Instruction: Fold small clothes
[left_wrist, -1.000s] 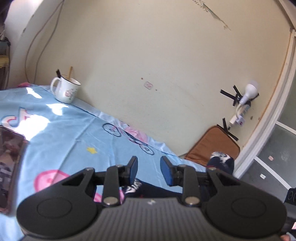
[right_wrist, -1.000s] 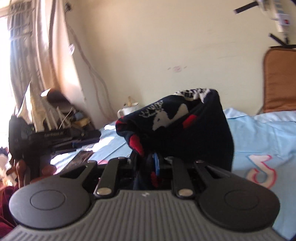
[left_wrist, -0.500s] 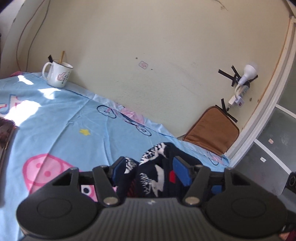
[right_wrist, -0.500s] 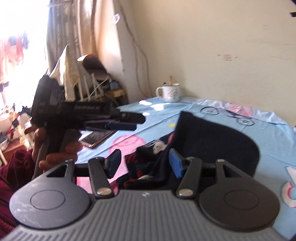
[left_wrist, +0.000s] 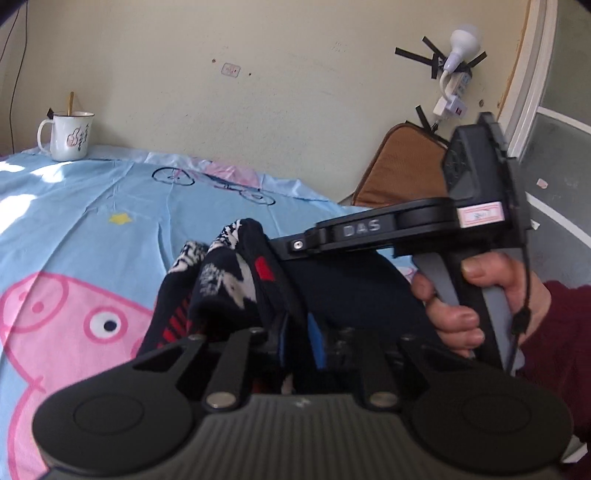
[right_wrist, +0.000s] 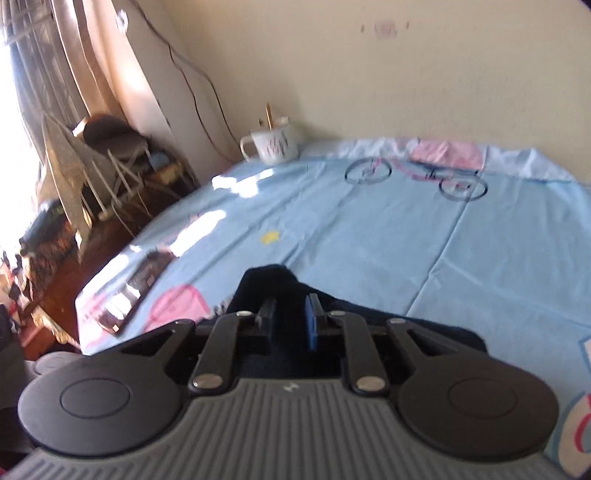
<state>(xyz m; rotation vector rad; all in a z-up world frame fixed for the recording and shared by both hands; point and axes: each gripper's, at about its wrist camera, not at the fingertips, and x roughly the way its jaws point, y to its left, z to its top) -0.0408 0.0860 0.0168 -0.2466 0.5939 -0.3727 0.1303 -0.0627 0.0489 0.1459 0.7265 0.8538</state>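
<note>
A dark navy garment (left_wrist: 229, 280) with white and red patterns lies bunched on the light blue cartoon sheet (left_wrist: 74, 221). My left gripper (left_wrist: 299, 343) is closing, and its blue pads pinch a fold of this cloth. On the right of the left wrist view, a hand (left_wrist: 461, 306) holds the right gripper's handle, whose arm reaches into the same cloth. In the right wrist view, my right gripper (right_wrist: 290, 321) is closing too. The plain dark side of the garment (right_wrist: 266, 284) sits pressed between its pads, low over the sheet (right_wrist: 369, 229).
A white mug (left_wrist: 70, 136) stands at the sheet's far corner by the wall, also seen as mug (right_wrist: 275, 144). A phone (right_wrist: 136, 288) lies near the sheet's left edge. A brown cushion (left_wrist: 402, 170) leans on the wall. Clutter and a rack (right_wrist: 110, 166) stand left of the bed.
The right gripper let go of the lifted garment, swung over and closed on it again low on the sheet. The left gripper opened wide, moved onto the cloth and closed.
</note>
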